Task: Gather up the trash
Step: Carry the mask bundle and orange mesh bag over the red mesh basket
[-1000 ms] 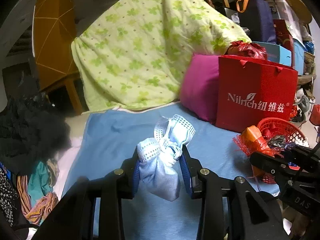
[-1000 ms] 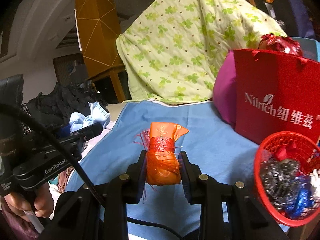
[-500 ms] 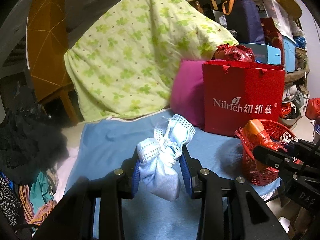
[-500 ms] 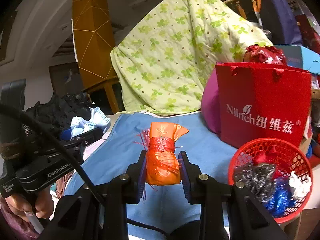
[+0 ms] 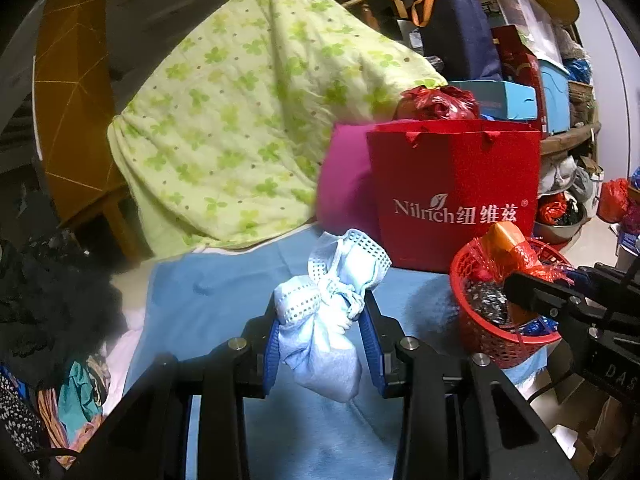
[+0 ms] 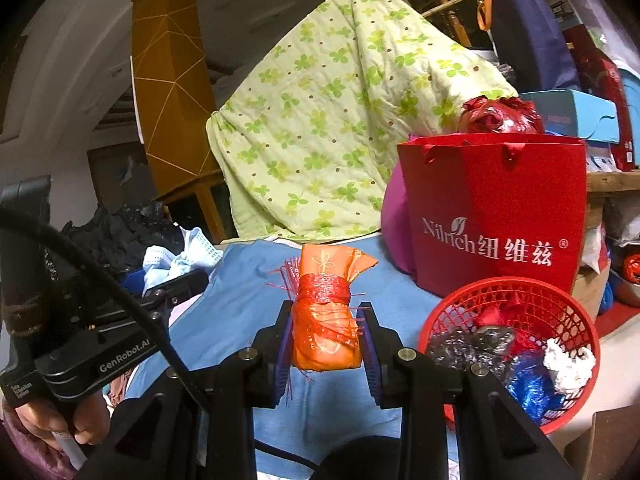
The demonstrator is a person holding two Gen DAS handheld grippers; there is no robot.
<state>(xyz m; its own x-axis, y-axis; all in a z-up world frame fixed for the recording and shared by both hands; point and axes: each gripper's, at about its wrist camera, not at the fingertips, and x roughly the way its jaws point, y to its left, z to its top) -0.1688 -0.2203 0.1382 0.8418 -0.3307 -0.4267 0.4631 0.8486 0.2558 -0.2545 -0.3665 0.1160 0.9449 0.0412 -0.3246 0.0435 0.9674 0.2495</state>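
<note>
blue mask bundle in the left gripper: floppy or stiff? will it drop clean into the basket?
Likely floppy: the blue mask bundle sags below the left gripper, its perforated ends flopping above. Probably light, being thin knotted fabric. Its loose ear loops might snag a pad on release over the red basket.

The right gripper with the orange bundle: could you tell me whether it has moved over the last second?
Yes. The right gripper has carried the orange bundle rightward, over the red basket.

We see a bed covered by a blue sheet (image 6: 240, 300). On it stand a red basket (image 6: 500, 292), a red paper bag (image 6: 500, 208), a pink pillow (image 5: 344, 184) and a green quilt (image 6: 320, 140).
</note>
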